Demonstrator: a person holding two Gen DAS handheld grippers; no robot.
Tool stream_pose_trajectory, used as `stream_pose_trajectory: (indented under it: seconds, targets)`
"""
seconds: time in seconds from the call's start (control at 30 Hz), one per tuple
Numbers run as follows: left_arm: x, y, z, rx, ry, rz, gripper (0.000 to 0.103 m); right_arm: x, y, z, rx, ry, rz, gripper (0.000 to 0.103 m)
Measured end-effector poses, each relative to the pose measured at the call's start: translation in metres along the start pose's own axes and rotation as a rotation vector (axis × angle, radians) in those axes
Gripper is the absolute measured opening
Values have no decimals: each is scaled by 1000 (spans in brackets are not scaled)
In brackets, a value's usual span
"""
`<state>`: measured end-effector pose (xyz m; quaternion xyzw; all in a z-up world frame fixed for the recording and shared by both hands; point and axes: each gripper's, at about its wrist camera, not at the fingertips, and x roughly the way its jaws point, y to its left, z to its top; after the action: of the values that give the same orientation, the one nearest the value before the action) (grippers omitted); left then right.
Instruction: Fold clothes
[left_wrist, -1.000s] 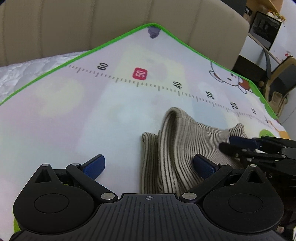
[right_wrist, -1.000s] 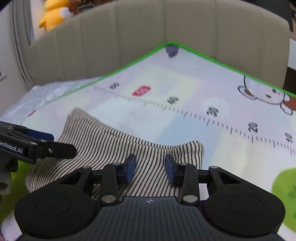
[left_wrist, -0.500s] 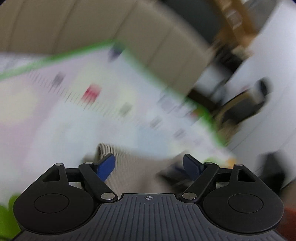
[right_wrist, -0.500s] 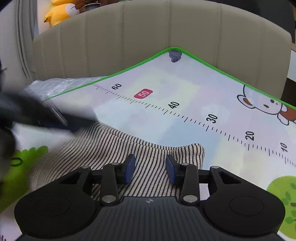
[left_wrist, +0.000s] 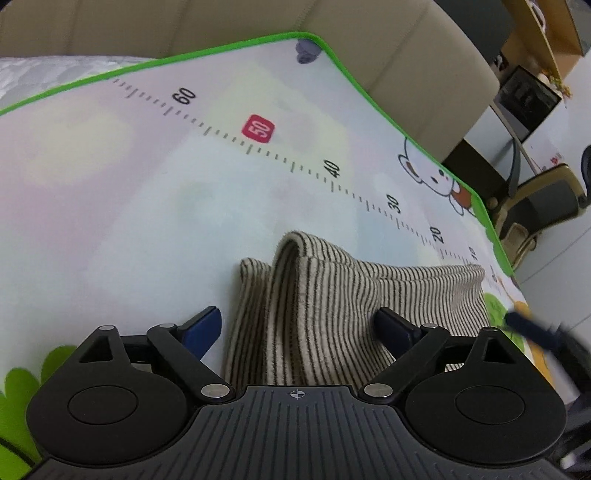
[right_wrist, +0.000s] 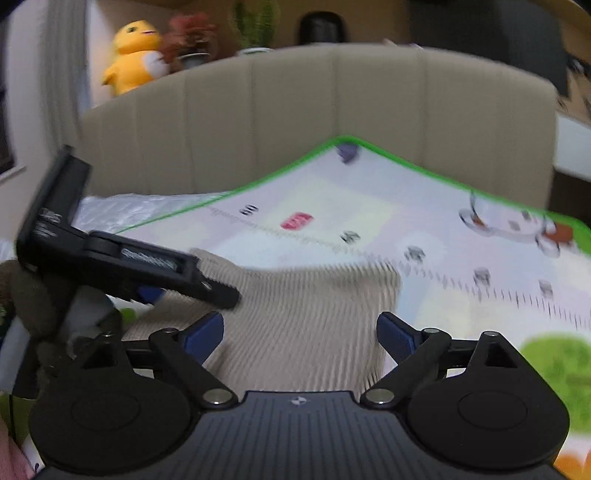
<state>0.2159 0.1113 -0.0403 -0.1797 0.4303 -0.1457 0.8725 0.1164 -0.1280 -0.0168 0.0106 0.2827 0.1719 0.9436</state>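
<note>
While both tongs (left_wrist: 299, 325) (right_wrist: 301, 328) open over striped cloth (left_wrist: 332, 295), ungripped, mat (left_wrist: 110, 184) reads 60, 50, 40.

bare mat (left_wrist: 155, 206) ahead, headboard (left_wrist: 399, 66) behind

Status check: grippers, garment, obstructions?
Left gripper and right gripper opening, gripping nothing. Striped garment folded on play mat. Nothing in the way.

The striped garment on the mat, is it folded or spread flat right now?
Folded. The striped garment is doubled over on the mat, with a raised rounded fold ridge at its far end and layered edges showing.
</note>
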Motion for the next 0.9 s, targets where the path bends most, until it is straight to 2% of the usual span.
stream_pose_trajectory:
  seconds: [0.03,0.07,0.1,0.13,0.27,0.37,0.4,0.43,0.47,0.53,0.6,0.7,0.77,0.87,0.9]
  targets:
    - [-1,-3,-1,13,-7,9,95,-2,-4,-2,29,-1,2,81]
    - [-2,-6,-2,28,-12,16,95,-5,-10,-2,60,-2,5,60]
    - [-2,-7,-2,39,-15,21,96,-7,-15,-3,92,-3,0,54]
    - [-1,-8,-2,49,-17,27,96,-10,-21,-3,127,-9,-15,51]
    - [-1,-7,-1,46,-9,29,96,-12,-54,-7,331,-16,-39,52]
    - [-1,-6,-1,44,-2,31,97,1,-71,-24,484,83,60,56]
    - [0,-6,-1,44,-1,32,97,5,-70,-29,508,106,98,49]
    - [0,-5,-1,46,0,32,97,4,-65,-29,499,109,126,36]
    - [0,-5,-1,42,3,34,97,2,-59,-26,470,93,145,28]
    - [0,-2,-2,31,4,40,97,-5,-46,-15,402,53,178,23]
    - [0,1,-1,17,1,48,97,-5,-40,-4,368,57,168,22]
    - [-1,6,2,-5,-1,47,97,11,-34,-7,240,121,67,22]
    - [-4,6,4,10,-11,56,97,25,-32,-21,155,165,-5,28]
    - [-17,3,6,41,-73,91,96,29,-36,-27,190,160,-21,32]
    - [-26,1,6,62,-114,122,92,29,-35,-27,189,159,-28,34]
